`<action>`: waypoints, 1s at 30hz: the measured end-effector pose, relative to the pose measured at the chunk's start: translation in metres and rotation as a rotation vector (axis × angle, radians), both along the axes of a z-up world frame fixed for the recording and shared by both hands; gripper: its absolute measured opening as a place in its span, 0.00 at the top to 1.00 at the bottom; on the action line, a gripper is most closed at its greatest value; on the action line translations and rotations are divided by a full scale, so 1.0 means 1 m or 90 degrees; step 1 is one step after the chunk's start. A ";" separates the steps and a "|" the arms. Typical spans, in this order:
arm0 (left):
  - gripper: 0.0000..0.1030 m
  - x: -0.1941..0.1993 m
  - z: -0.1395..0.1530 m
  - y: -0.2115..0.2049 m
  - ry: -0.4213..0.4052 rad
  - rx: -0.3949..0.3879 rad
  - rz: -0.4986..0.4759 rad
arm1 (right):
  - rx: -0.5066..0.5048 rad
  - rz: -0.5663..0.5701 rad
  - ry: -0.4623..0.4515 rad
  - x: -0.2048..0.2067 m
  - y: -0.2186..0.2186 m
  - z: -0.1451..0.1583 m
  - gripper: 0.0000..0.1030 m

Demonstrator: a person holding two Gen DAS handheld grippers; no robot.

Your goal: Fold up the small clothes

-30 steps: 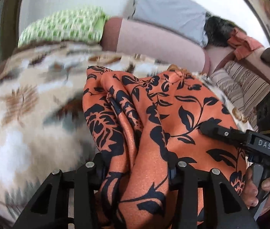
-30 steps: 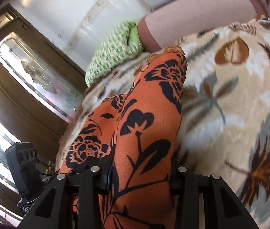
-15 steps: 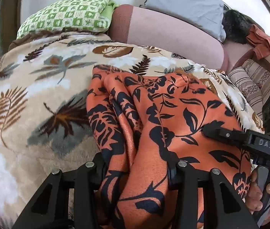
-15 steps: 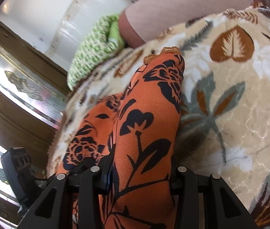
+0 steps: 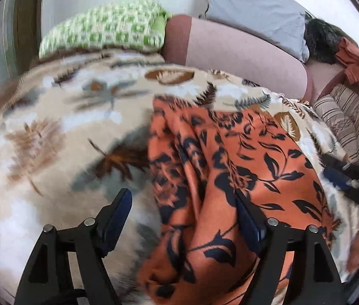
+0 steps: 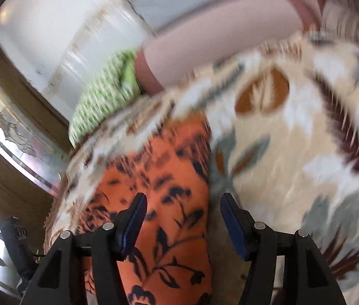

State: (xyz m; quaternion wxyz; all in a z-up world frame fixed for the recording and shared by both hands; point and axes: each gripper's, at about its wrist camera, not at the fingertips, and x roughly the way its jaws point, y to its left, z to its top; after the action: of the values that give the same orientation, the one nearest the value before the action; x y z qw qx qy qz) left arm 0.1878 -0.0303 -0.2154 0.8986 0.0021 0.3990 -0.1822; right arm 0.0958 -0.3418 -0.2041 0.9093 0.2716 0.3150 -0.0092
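An orange garment [image 5: 230, 167] with a black flower print lies folded on a leaf-patterned blanket [image 5: 52, 137]. My left gripper [image 5: 183, 203] stands over its near edge with the jaws opening. The cloth lies loose between the fingers, beside the right pad [image 5: 248, 218] and well clear of the left one. In the right wrist view the same garment [image 6: 169, 178] runs away from me. My right gripper [image 6: 183, 211] is also opening, with the cloth between its fingers and no pad pressing on it. The right gripper [image 5: 352, 180] shows blurred at the left view's right edge.
A green checked pillow [image 5: 108, 28], a pink bolster [image 5: 243, 48] and a grey pillow [image 5: 253, 7] line the far side. A striped cushion [image 5: 344, 124] and piled clothes [image 5: 352, 58] lie at the right. A wooden door with glass panes [image 6: 9, 137] stands at the left.
Both grippers were shut on the orange garment and have let go, their jaws now spread. The garment has settled onto the blanket, and both hands have shifted slightly.
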 end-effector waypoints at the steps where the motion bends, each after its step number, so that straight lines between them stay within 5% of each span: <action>1: 0.21 0.001 0.001 0.000 -0.008 0.013 0.001 | -0.009 0.005 -0.021 -0.002 0.001 0.006 0.39; 6: 0.19 0.010 -0.009 0.006 0.041 -0.013 0.012 | -0.027 0.063 -0.055 0.009 0.026 0.019 0.62; 12: 0.14 0.018 -0.018 0.019 0.083 -0.059 0.011 | -0.065 0.109 0.100 0.047 0.057 -0.031 0.63; 17: 0.03 0.022 -0.031 0.023 0.092 -0.063 0.020 | -0.038 0.099 0.107 0.052 0.055 -0.028 0.64; 22: 0.03 0.018 -0.020 0.028 0.071 -0.065 0.012 | -0.050 0.081 0.099 0.058 0.067 -0.021 0.62; 27: 0.03 -0.005 0.017 0.041 -0.038 -0.035 0.000 | -0.048 0.120 0.047 0.061 0.089 -0.009 0.61; 30: 0.03 -0.008 0.019 0.047 -0.055 0.007 -0.008 | -0.042 0.158 0.037 0.068 0.107 -0.007 0.61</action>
State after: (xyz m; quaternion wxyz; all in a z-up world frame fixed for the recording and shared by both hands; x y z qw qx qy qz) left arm 0.1797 0.0163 -0.1961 0.9138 0.0175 0.3609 -0.1853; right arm 0.1643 -0.2344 -0.2114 0.9024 0.2002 0.3720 0.0854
